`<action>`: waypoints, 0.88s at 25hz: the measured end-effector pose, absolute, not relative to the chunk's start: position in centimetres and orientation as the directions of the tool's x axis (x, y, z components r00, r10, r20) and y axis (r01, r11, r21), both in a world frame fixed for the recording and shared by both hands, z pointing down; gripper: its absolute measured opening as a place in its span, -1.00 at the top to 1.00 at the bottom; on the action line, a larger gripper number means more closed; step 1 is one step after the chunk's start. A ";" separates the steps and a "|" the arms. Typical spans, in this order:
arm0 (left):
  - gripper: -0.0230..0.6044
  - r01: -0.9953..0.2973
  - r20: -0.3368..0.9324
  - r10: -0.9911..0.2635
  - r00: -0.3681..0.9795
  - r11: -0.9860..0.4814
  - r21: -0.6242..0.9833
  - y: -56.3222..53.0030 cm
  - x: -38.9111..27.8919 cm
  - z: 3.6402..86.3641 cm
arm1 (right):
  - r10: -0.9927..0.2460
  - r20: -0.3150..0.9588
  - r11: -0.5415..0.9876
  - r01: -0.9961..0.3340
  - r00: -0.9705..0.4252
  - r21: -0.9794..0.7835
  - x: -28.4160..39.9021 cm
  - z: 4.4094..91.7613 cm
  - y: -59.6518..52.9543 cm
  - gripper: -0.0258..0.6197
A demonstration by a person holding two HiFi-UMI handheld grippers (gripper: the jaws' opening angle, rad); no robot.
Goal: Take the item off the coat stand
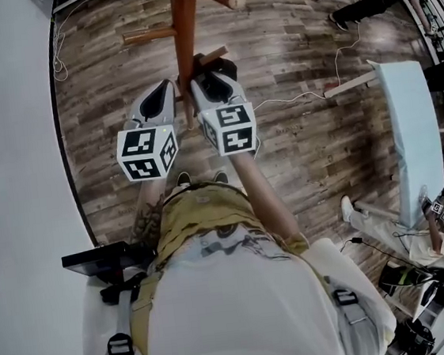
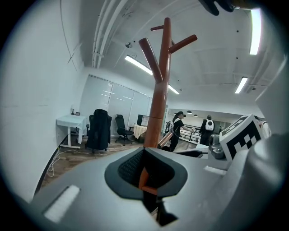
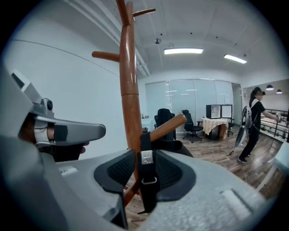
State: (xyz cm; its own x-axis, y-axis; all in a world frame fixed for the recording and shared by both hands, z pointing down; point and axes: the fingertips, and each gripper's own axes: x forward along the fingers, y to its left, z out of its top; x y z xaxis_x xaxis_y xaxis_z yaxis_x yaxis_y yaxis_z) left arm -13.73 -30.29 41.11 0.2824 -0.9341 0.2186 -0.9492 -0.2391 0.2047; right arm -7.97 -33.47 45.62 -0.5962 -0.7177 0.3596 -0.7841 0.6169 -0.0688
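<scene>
Head view: two tongs (image 1: 164, 88) (image 1: 211, 64) flank one coat stand (image 1: 182, 26)

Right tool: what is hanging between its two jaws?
A black strap with a buckle, hanging from a peg of the coat stand. The right tool has its jaws apart around it. Seen in the right gripper view.

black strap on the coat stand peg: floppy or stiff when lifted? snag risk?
Probably floppy: the strap hangs limp and straight from the peg. Likely light, since it looks like thin webbing. Its buckle might catch on the peg coming off.
</scene>
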 end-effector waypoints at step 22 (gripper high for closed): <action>0.93 -0.951 0.214 -0.937 0.276 -0.233 0.205 -30.6 -13.3 40.8 | -0.771 0.283 0.593 -0.805 -0.570 -0.003 -6.5 42.7 -34.0 0.61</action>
State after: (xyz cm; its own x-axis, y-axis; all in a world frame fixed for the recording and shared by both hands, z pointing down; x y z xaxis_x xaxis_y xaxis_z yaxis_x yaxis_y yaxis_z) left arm -13.34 -30.57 40.81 0.2758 -0.9370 0.2144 -0.9506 -0.2328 0.2055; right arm -6.54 -33.99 42.69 -0.5700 -0.7715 0.2827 -0.8049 0.5935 -0.0032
